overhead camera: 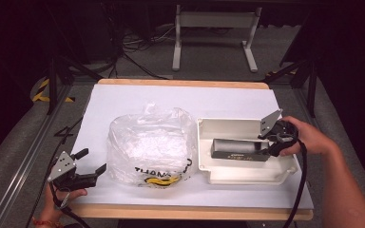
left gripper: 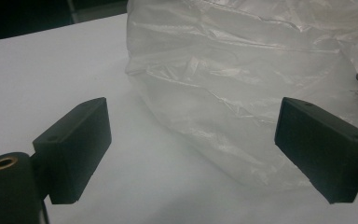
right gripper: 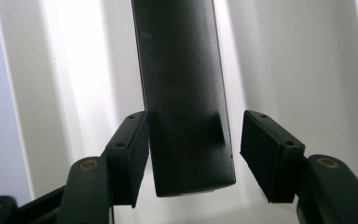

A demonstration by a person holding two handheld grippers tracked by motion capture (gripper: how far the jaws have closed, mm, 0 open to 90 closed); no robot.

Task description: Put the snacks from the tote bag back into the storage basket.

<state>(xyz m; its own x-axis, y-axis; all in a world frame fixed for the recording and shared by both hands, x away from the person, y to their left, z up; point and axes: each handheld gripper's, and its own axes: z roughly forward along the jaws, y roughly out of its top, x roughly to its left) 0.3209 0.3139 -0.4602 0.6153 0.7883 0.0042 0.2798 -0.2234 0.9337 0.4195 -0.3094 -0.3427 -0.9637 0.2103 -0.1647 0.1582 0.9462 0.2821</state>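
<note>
My right gripper (overhead camera: 271,145) straddles the near end of the black box (overhead camera: 237,150) in the white tray (overhead camera: 247,178), jaws slightly apart: one pad touching, the other just clear. My left gripper (overhead camera: 91,161) gapes wide and empty beside the clear plastic bag (overhead camera: 149,142) mid-table.

A: The plastic bag (overhead camera: 148,147) looks thin, clear and crinkled, with a soft sheen on its folds; the bench (overhead camera: 180,211) shows a light wood edge under a matt white sheet.

B: The tray (overhead camera: 247,176) is smooth cream plastic, faintly glossy. The black box (right gripper: 182,93) in it is smooth and satin-dark. The right tongs (right gripper: 193,154) have matt black pads (right gripper: 266,154), as do the left tongs (left gripper: 193,149)
</note>
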